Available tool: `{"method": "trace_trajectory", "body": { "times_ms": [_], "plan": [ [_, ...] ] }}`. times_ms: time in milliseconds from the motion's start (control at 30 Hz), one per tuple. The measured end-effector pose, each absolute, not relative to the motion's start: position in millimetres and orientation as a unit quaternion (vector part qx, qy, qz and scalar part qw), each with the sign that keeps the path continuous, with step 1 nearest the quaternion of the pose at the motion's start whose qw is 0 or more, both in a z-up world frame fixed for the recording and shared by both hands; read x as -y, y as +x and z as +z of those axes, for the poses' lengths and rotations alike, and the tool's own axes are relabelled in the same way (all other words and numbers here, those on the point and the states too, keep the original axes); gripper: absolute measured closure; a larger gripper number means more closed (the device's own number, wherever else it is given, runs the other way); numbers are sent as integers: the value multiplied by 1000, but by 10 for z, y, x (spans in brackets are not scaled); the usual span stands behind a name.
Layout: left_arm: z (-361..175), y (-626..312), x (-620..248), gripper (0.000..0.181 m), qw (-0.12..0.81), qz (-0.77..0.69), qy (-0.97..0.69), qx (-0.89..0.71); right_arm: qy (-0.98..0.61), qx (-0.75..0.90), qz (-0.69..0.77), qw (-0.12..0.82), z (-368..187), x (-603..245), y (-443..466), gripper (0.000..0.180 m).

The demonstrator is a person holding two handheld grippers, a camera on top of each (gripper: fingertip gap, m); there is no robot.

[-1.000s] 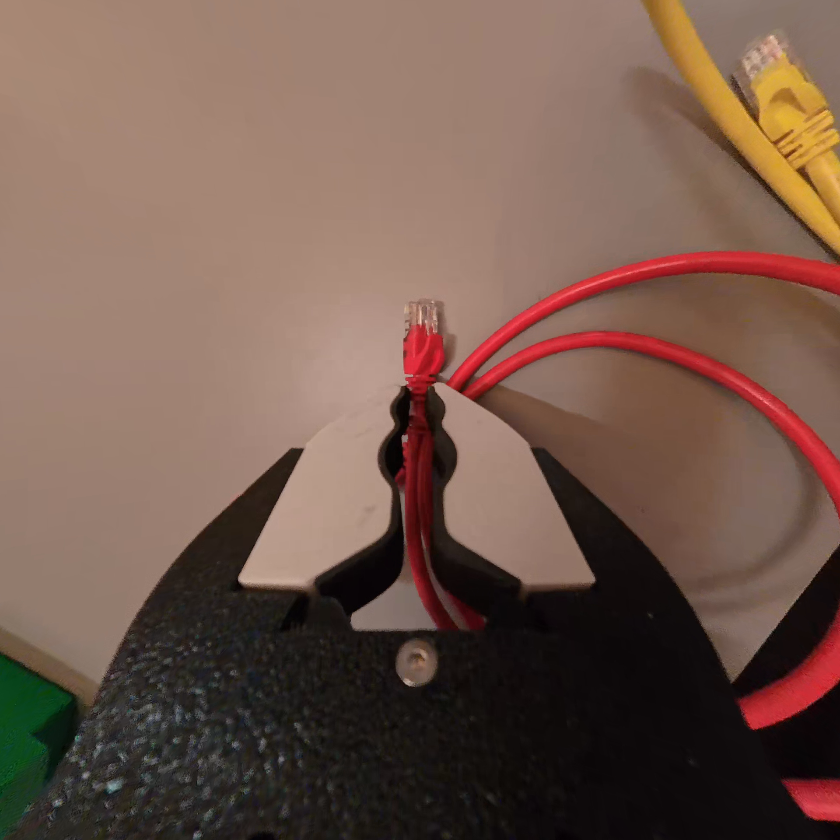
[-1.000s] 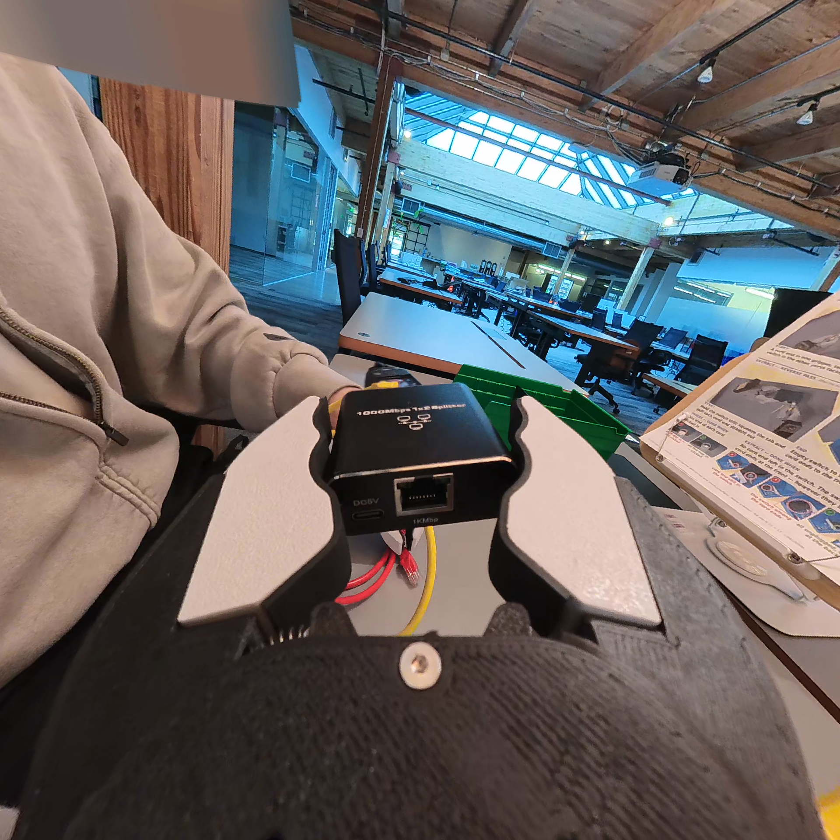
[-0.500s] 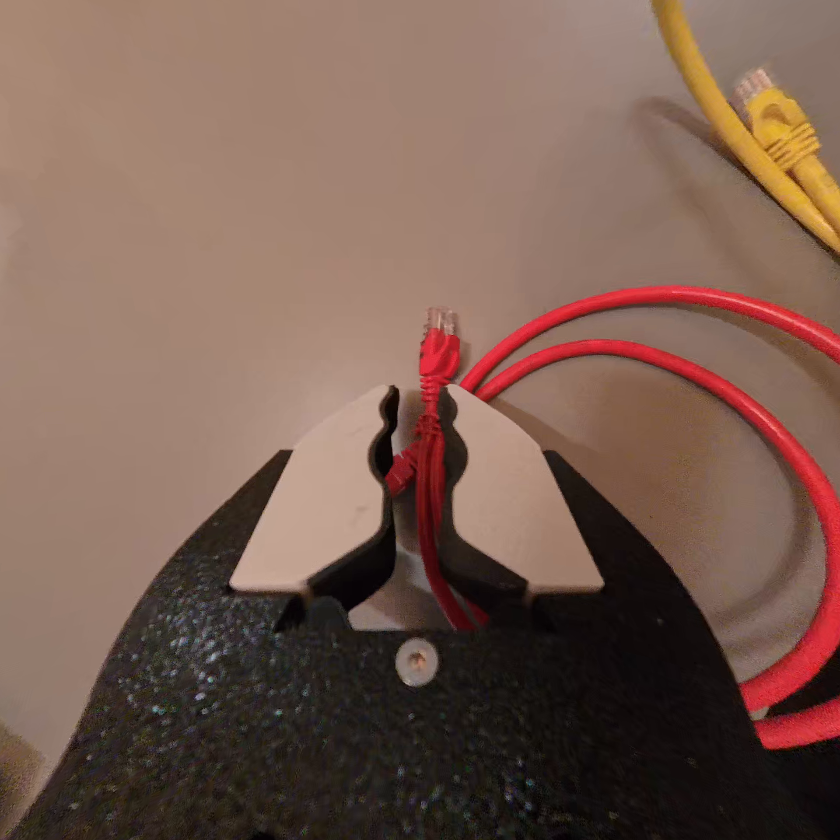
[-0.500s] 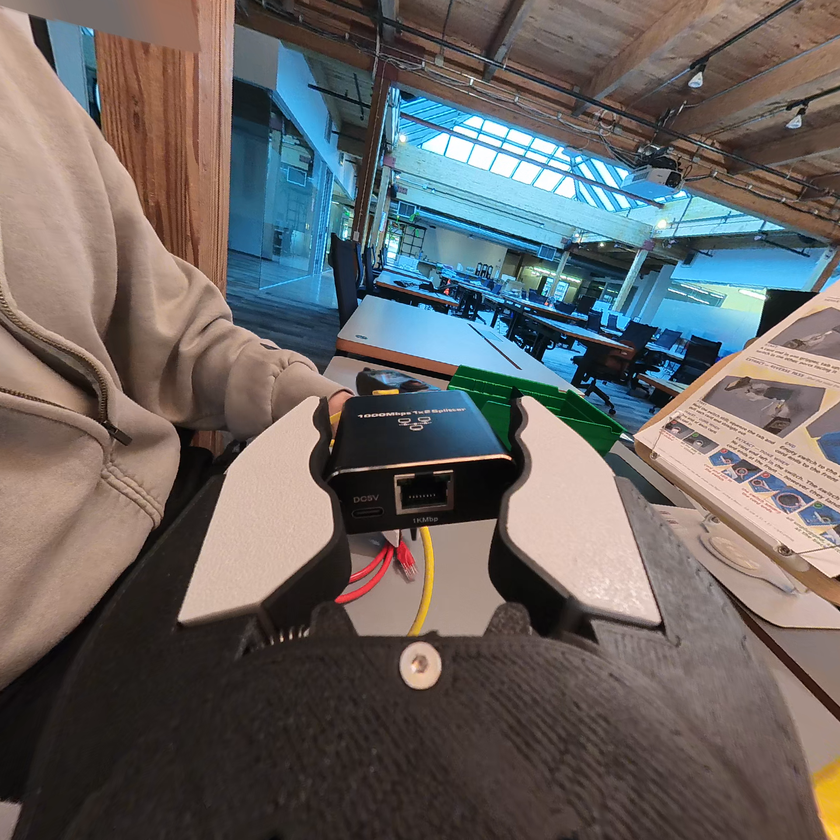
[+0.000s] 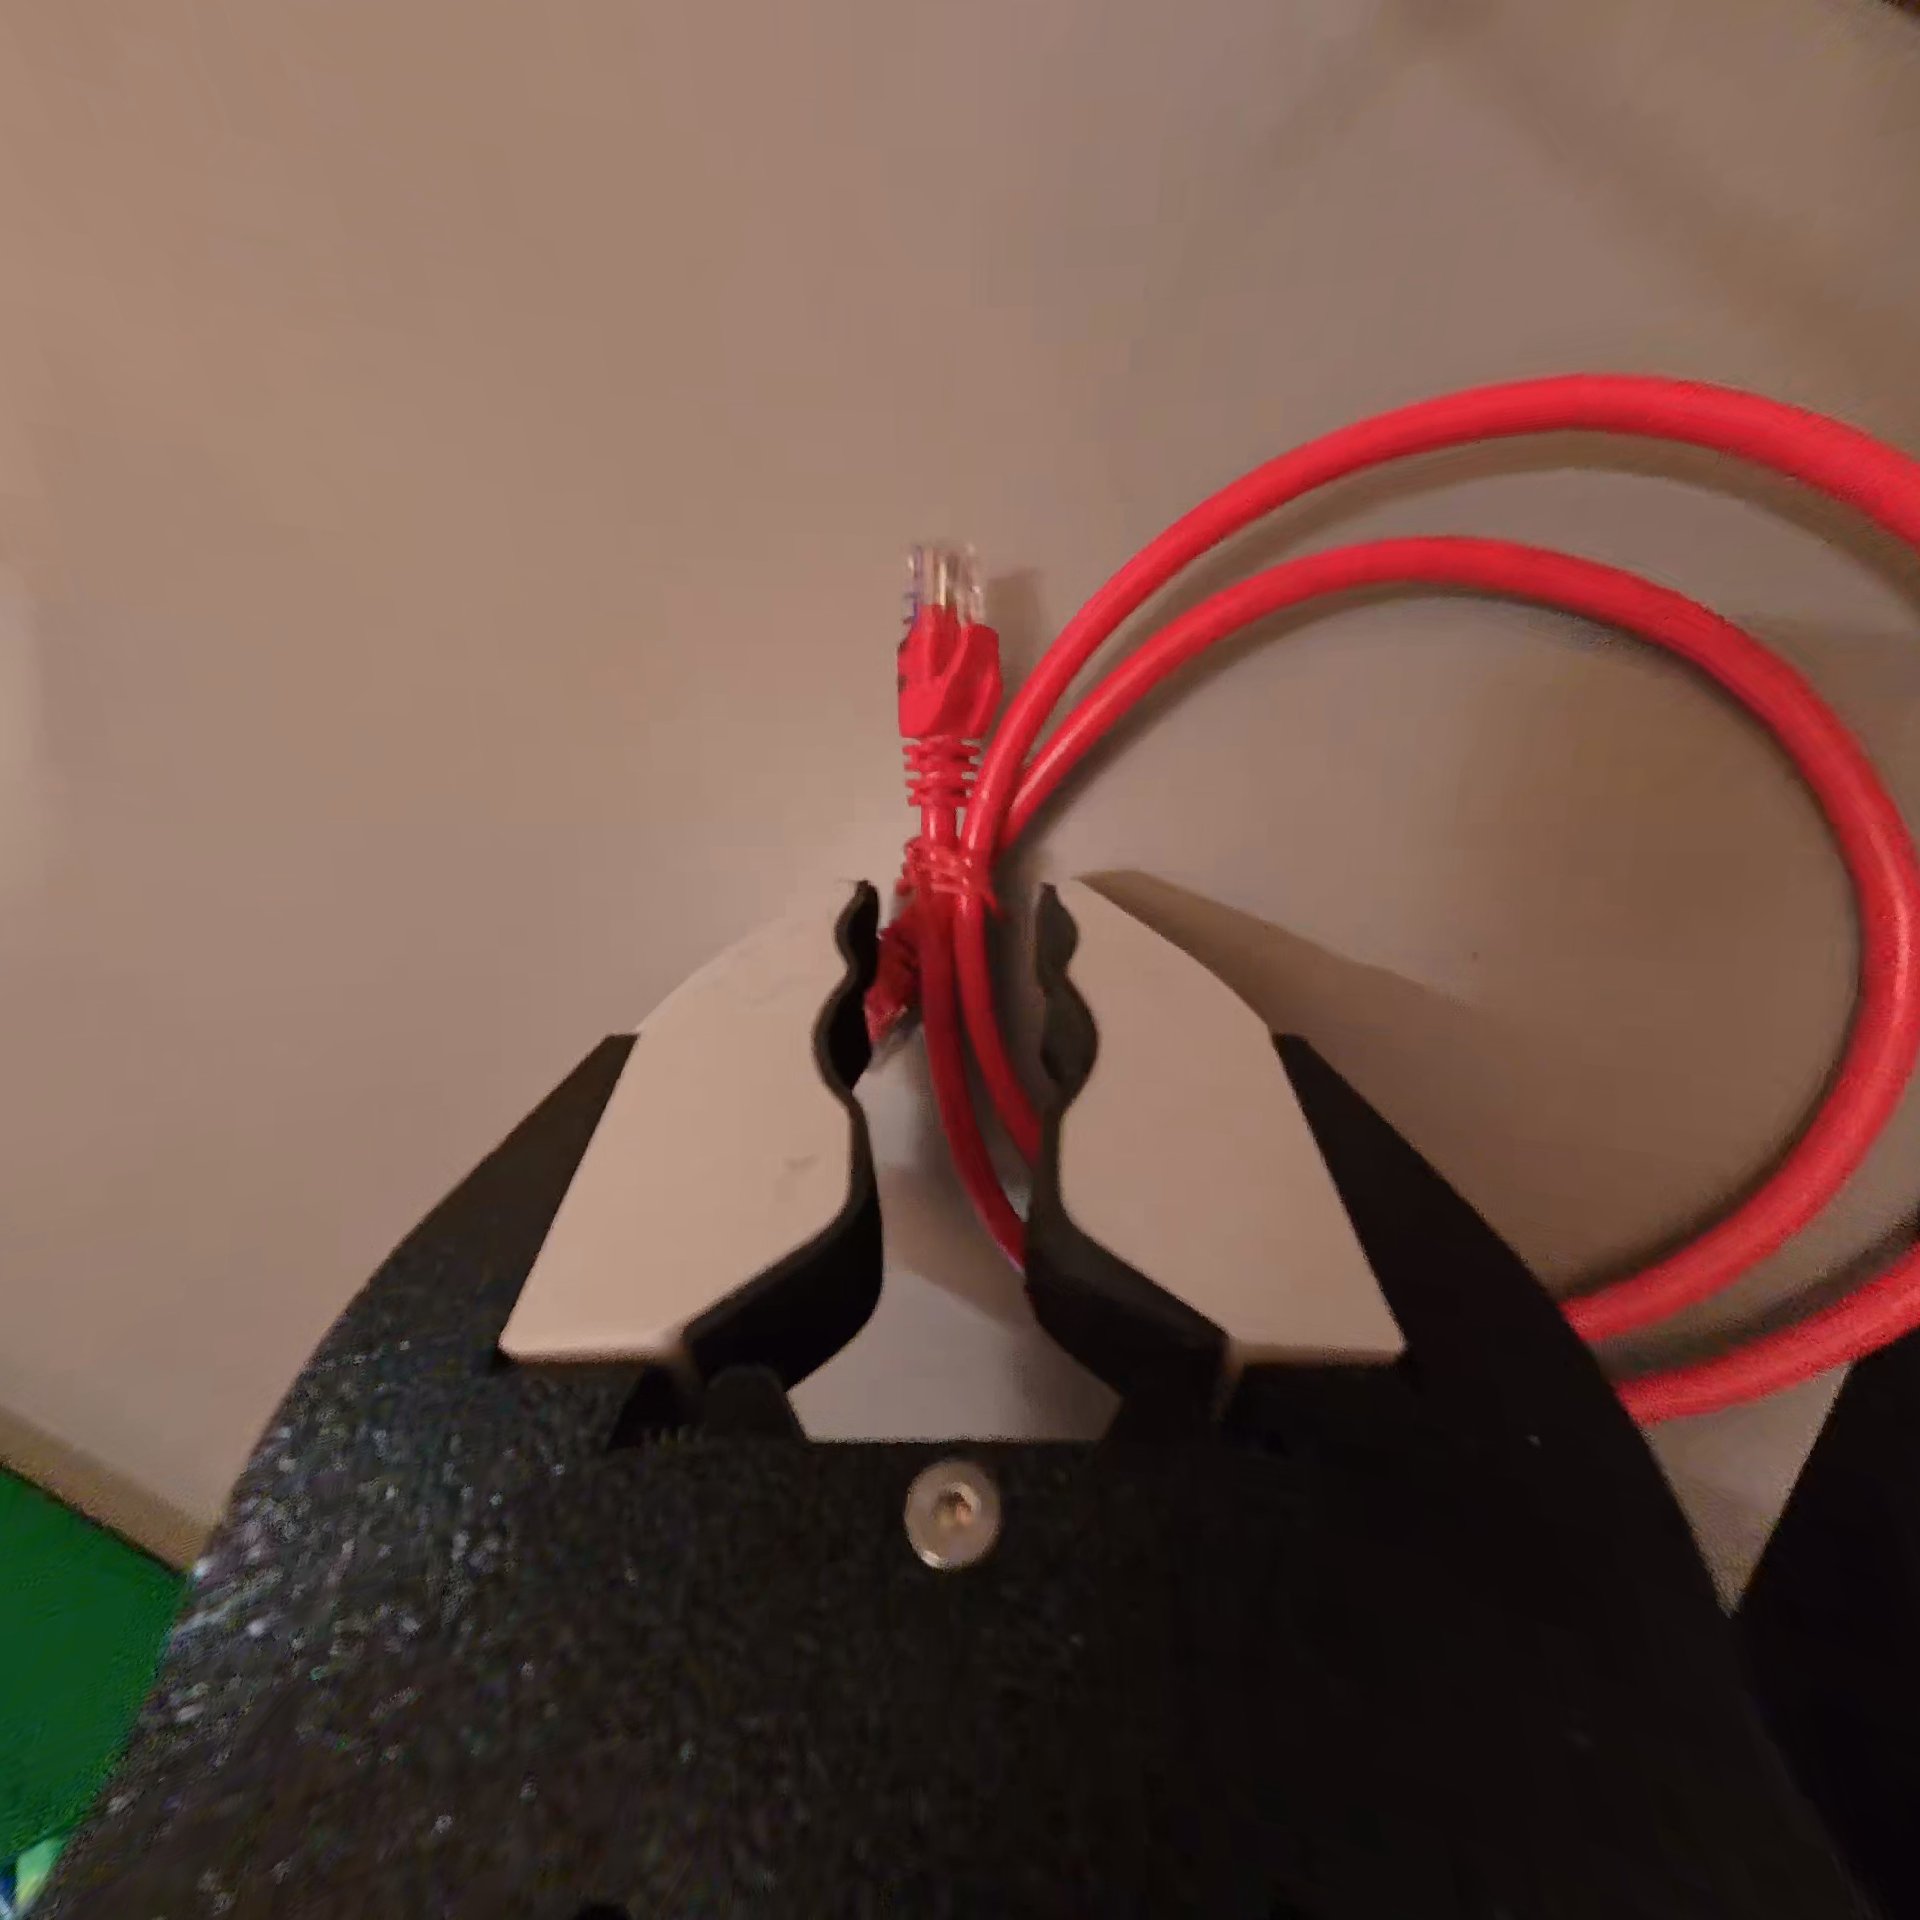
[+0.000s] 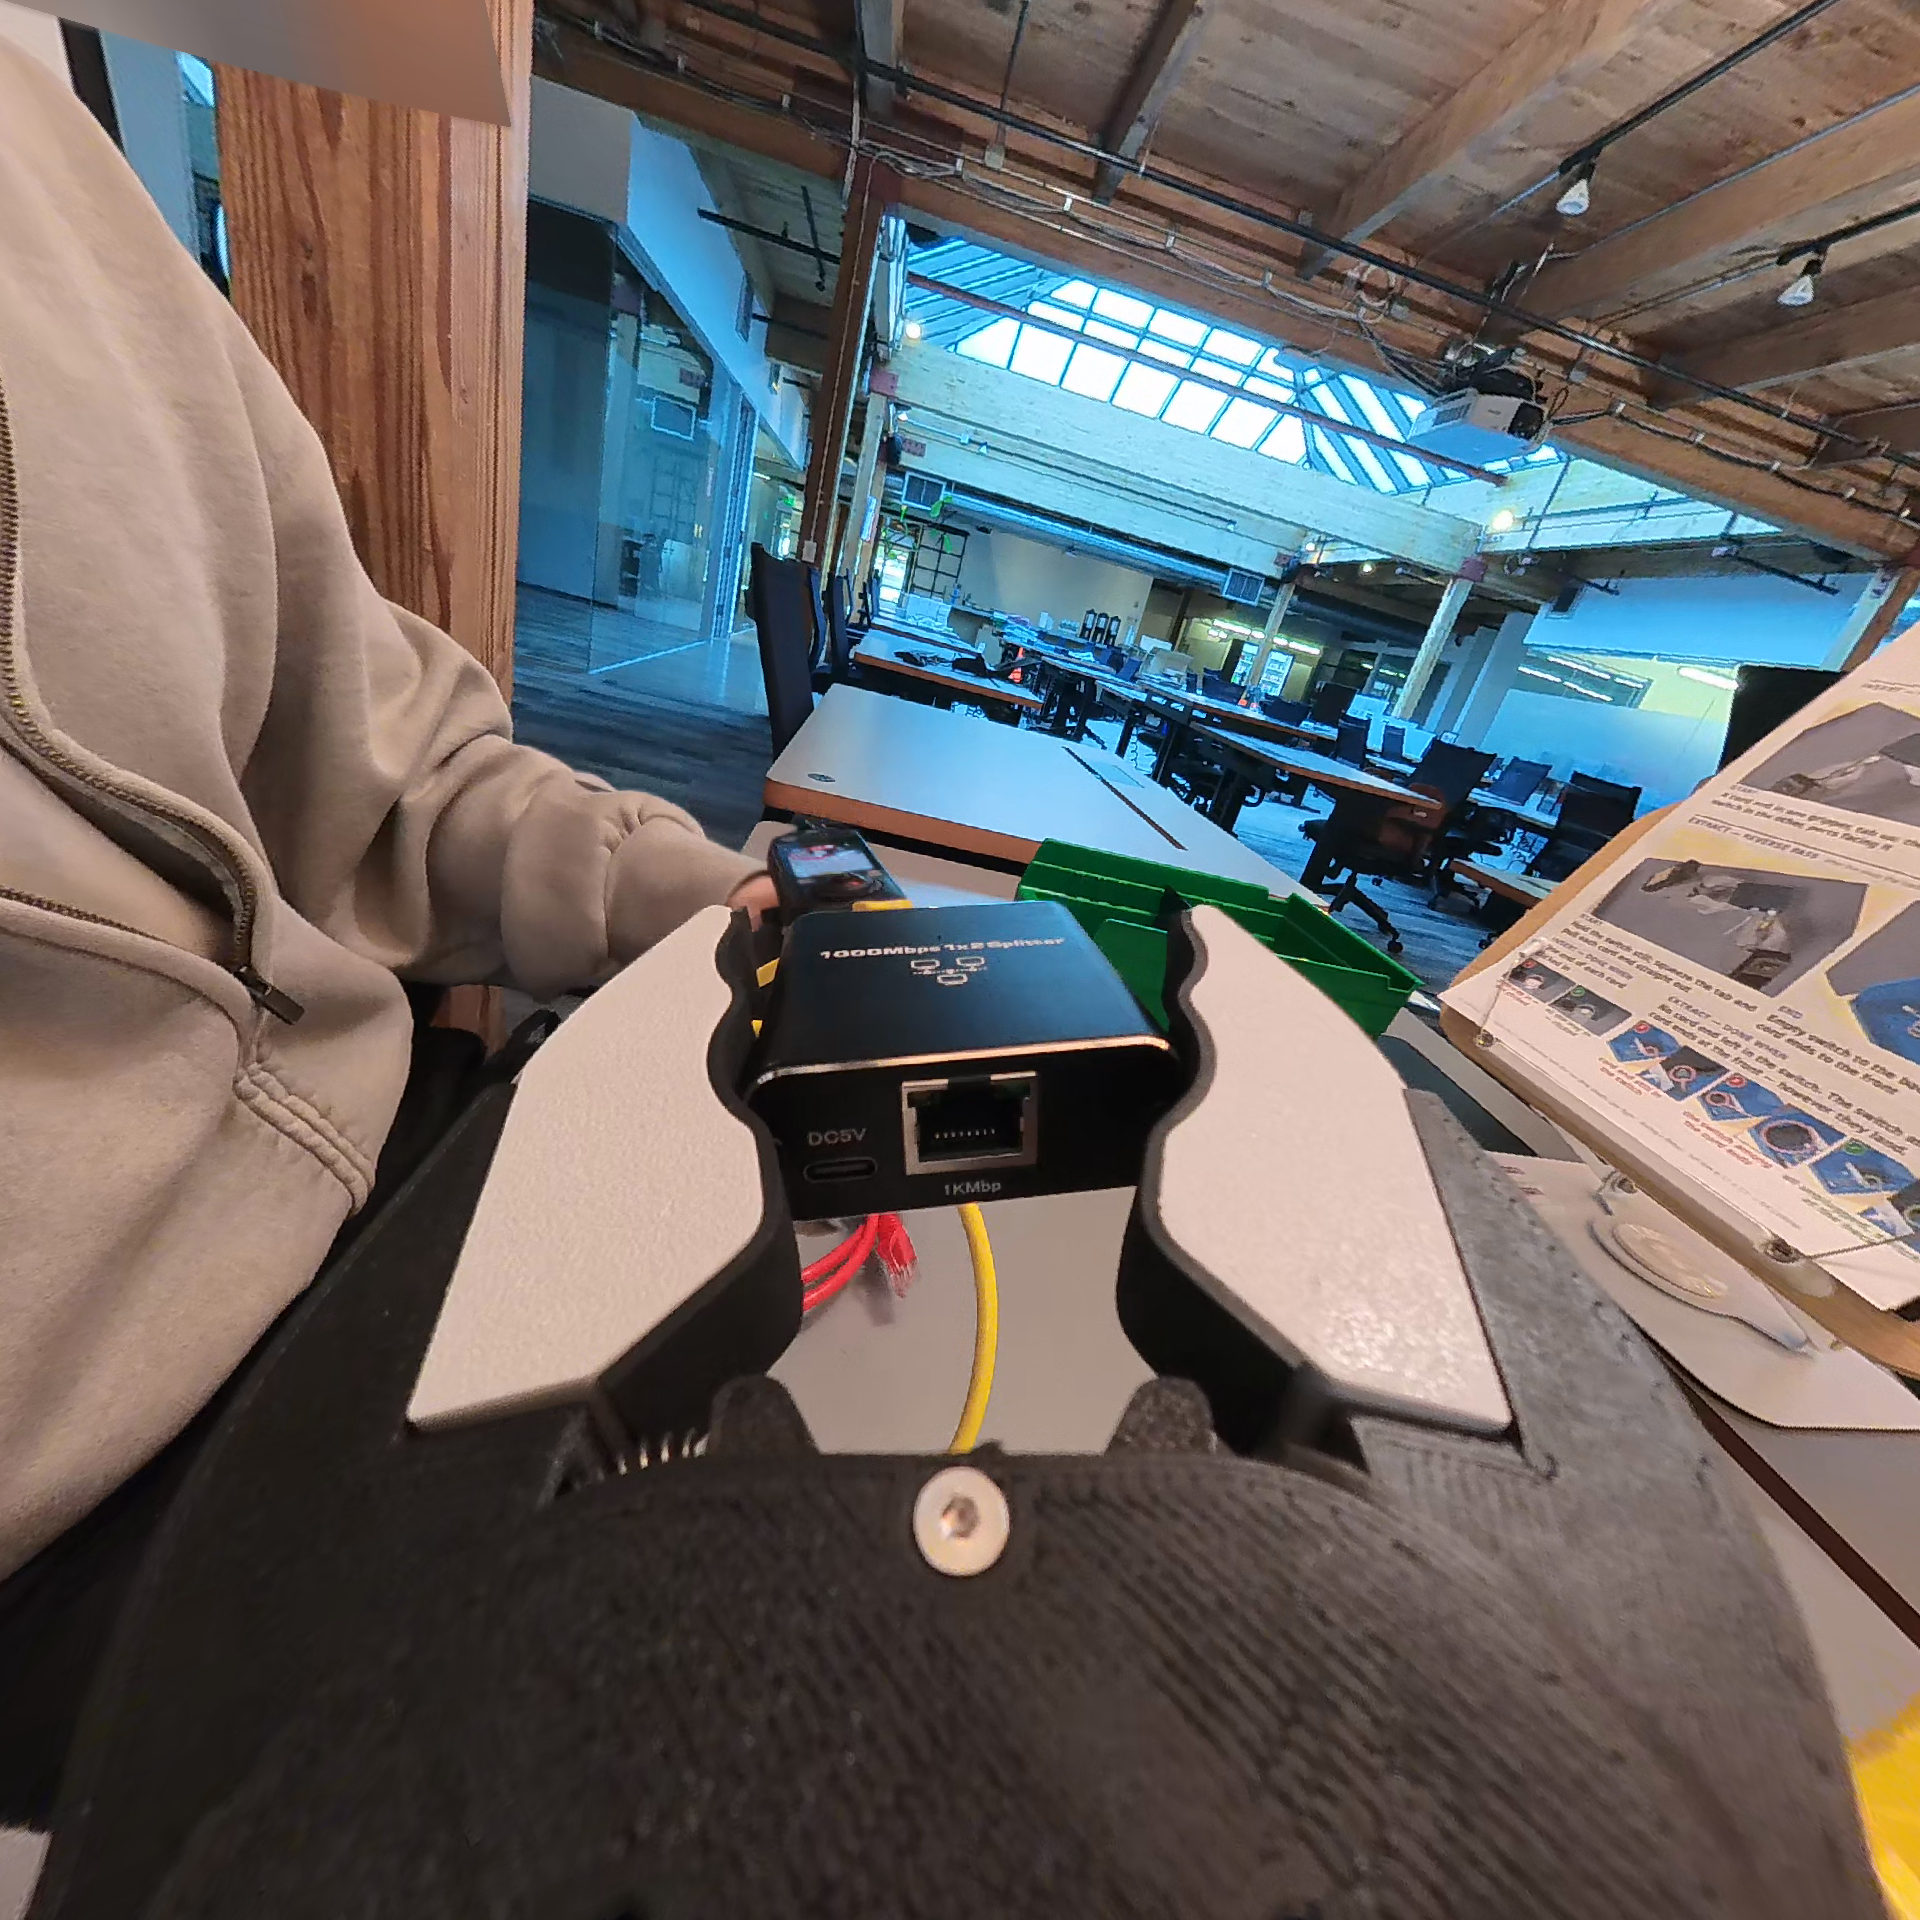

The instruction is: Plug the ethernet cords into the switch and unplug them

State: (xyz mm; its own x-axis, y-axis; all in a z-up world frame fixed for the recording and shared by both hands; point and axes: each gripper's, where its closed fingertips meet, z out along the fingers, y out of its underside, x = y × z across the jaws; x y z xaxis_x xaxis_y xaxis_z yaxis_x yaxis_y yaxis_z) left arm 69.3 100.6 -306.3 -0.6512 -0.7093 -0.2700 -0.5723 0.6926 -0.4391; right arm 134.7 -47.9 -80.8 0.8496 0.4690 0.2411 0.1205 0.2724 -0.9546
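Observation:
In the left wrist view, the red ethernet cord [image 5: 1455, 566] lies coiled on the tan table, its clear-tipped plug [image 5: 943, 665] pointing away from me. My left gripper [image 5: 954, 894] is open, and the tied part of the cord lies loose between its jaws. In the right wrist view, my right gripper [image 6: 956, 925] is shut on the black switch [image 6: 956, 997] and holds it above the table with an empty port facing me. Under it lie the red plug [image 6: 888, 1262] and a yellow cord [image 6: 979, 1330].
A green bin [image 6: 1299, 935] stands behind the switch, and its corner shows at lower left in the left wrist view [image 5: 73, 1558]. An instruction sheet on a stand [image 6: 1714, 987] is at the right. A person's beige sleeve [image 6: 312, 779] is at the left. There is about 30 cm between the tips of the two grippers.
My left gripper has opened and let go of the red cord. The yellow cord has left the left wrist view. The right gripper still holds the switch.

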Motion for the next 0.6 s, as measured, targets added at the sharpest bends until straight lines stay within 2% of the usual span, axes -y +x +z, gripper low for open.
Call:
{"method": "trace_trajectory", "body": {
  "times_ms": [67,267,333,400,500,600],
  "plan": [
    [-3082,744,-1006,164,216,-168,-366,-890,-593,252,116,756,-805,461,1338,103],
    [-3084,929,-1087,166,235,-206,-407,-858,-591,255,120,756,-821,426,1328,103],
    [-3091,935,-1090,166,211,-219,-423,-854,-590,257,119,756,-822,419,1310,103],
    [-3069,895,-1079,167,148,-236,-451,-848,-590,259,118,755,-825,412,1283,103],
    [-2740,852,-979,166,82,-299,-462,-831,-593,265,119,751,-826,397,1235,103],
    [-2298,817,-910,166,93,-314,-414,-849,-587,274,127,751,-798,359,1175,103]
  ]
}}
